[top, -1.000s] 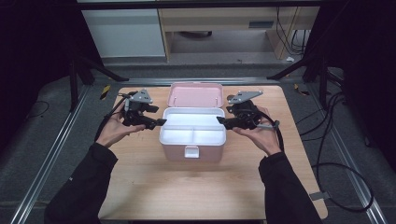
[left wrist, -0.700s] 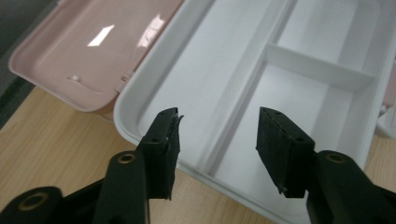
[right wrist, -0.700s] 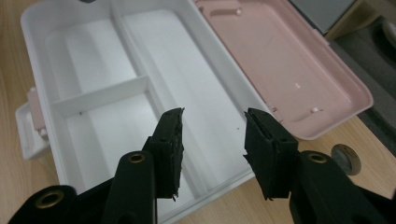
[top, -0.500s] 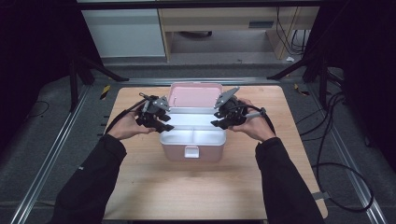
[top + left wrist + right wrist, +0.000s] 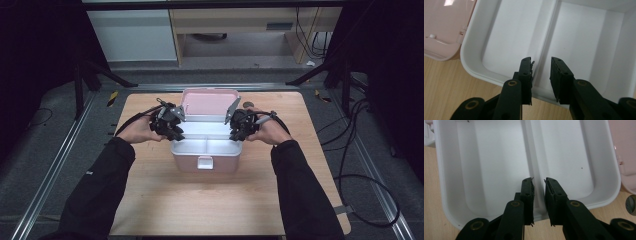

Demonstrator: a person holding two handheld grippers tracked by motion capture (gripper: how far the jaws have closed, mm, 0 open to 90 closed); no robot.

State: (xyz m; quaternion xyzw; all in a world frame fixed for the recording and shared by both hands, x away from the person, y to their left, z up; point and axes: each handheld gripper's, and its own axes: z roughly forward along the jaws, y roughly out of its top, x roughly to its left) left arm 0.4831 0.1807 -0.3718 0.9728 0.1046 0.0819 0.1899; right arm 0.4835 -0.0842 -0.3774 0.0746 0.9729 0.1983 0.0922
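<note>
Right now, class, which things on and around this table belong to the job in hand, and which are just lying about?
In the job:
white divided tray
pink box with open lid
left tool
right tool

Lying about:
small round object beside the box
yellow-black item on the floor

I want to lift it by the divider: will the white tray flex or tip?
The tray looks like thin moulded plastic and holds nothing, so it is probably light and fairly stiff. Its smooth divider may be slippery. Lifted at both ends, across the gripper fingers, it should stay level.
</note>
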